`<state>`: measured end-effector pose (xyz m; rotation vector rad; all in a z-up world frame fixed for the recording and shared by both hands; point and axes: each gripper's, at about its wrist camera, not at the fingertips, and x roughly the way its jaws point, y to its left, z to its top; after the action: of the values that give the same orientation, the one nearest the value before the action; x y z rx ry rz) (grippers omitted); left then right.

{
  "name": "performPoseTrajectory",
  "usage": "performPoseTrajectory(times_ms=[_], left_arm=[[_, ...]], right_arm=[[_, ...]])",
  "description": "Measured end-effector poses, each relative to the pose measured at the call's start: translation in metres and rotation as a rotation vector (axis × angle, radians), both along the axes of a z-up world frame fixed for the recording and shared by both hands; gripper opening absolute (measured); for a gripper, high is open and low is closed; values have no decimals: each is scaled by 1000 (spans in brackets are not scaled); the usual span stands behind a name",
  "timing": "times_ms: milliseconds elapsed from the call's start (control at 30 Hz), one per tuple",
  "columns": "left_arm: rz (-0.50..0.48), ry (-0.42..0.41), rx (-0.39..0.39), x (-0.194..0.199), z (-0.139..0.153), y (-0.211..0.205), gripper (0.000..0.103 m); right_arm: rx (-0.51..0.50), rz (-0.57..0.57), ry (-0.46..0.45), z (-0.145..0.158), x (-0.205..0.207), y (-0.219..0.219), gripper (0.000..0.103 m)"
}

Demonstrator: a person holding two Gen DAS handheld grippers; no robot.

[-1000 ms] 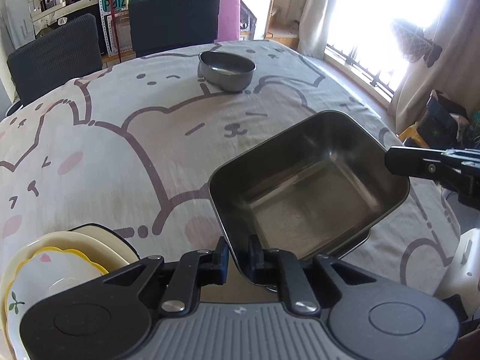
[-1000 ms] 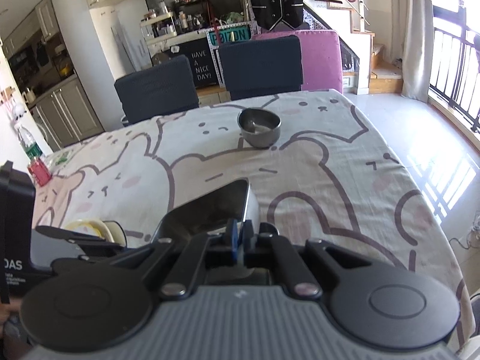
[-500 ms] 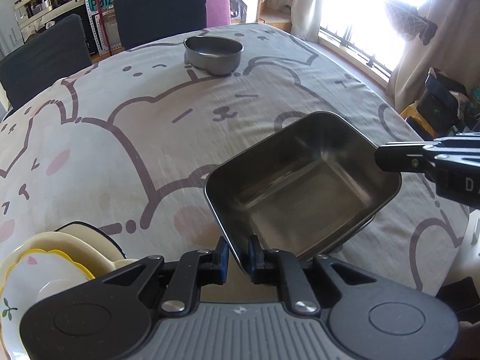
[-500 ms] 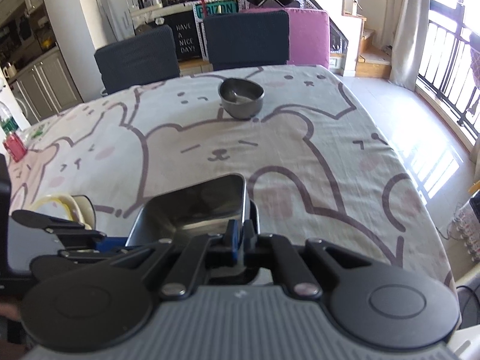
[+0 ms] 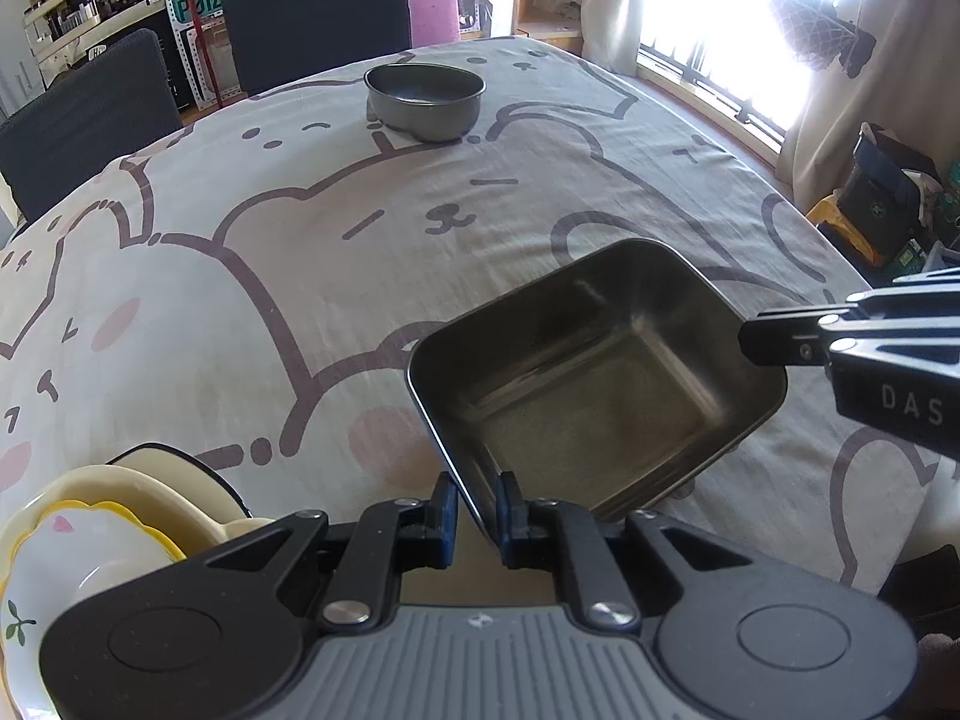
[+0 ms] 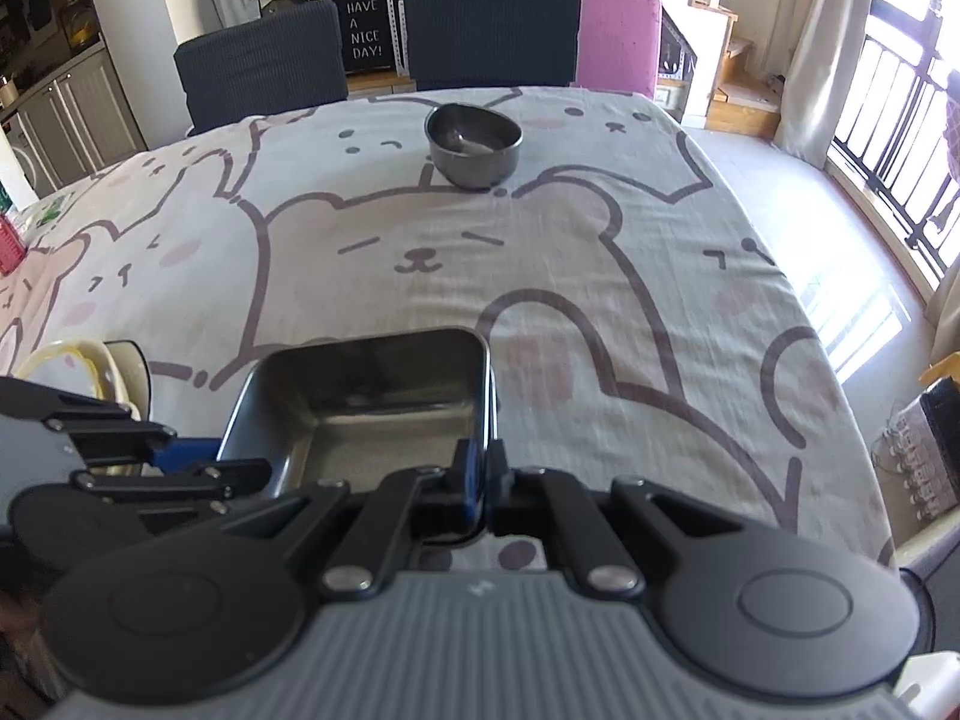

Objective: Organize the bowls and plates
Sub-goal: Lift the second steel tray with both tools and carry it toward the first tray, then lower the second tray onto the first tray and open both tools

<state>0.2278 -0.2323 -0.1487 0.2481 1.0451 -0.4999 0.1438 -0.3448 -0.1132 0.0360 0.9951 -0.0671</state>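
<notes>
A rectangular steel tray (image 5: 600,384) hangs just over the bear-print tablecloth (image 5: 270,276), tilted, held from two sides. My left gripper (image 5: 477,501) is shut on its near rim. My right gripper (image 5: 757,345) comes in from the right, clamped on the opposite rim. In the right wrist view the tray (image 6: 372,402) lies ahead of the right gripper (image 6: 485,471), which pinches its right wall; the left gripper (image 6: 180,457) is at its left side. A round metal bowl (image 5: 426,99) (image 6: 474,144) stands far across the table. Stacked cream and yellow-rimmed plates (image 5: 90,534) (image 6: 78,366) sit left of the tray.
Two dark chairs (image 6: 264,54) and a pink one (image 6: 618,30) stand along the table's far edge. The tablecloth drops off at the right edge (image 6: 840,396) toward the floor and window. Bags (image 5: 882,204) lie on the floor there. A red item (image 6: 9,246) sits at the far left.
Both grippers keep their hold on the tray. The right wrist view has tipped downward and sunk a little, so the tray and the table fill more of it.
</notes>
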Motion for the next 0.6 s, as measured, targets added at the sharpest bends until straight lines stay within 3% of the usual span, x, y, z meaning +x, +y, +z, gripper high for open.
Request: performPoseTrajectory(times_ms=[600], left_arm=[[-14,-1,-9,1,0,1,14]], right_arm=[[-44,11,81,-16,10,2,4]])
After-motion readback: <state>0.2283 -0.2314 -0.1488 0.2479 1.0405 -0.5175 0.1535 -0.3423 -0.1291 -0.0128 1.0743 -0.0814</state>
